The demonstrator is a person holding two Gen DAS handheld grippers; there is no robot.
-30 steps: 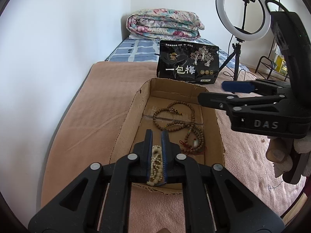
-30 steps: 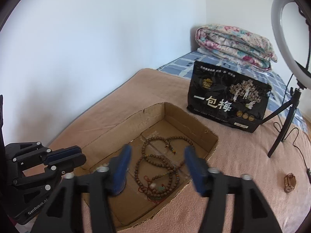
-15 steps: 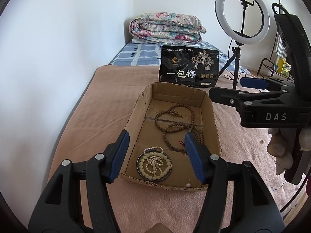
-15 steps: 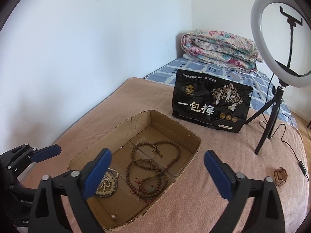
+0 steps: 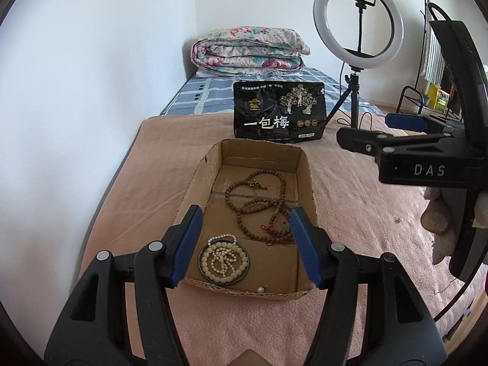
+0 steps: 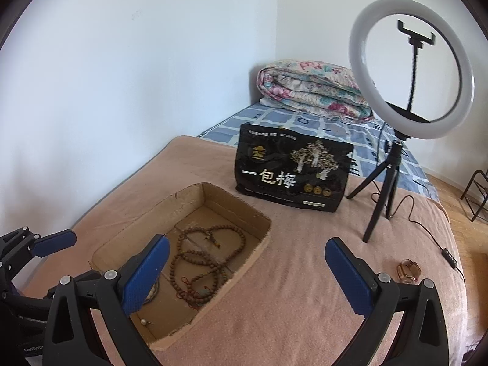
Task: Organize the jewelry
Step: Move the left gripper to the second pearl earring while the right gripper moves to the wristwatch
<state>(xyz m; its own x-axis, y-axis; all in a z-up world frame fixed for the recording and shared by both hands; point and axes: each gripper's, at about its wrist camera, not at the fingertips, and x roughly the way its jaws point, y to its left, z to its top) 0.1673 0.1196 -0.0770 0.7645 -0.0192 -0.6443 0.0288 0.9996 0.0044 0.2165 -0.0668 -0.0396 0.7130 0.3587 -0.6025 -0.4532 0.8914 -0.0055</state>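
light: bright, even daylight | shadows: soft | edges: fisheye bend, dark vignette | focus: sharp

One cardboard box (image 5: 305,177); two bead necklaces (image 5: 259,204), (image 5: 224,259); one loose pearl (image 5: 260,289); one black pouch (image 5: 279,113); one ring light (image 5: 358,27).

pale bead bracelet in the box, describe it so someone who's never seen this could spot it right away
Find the cardboard box on the pink blanket, before the black snack bag. At its near end lies the pale bead bracelet, a cream coil inside a dark ring, unlike the long brown bead necklace behind it.
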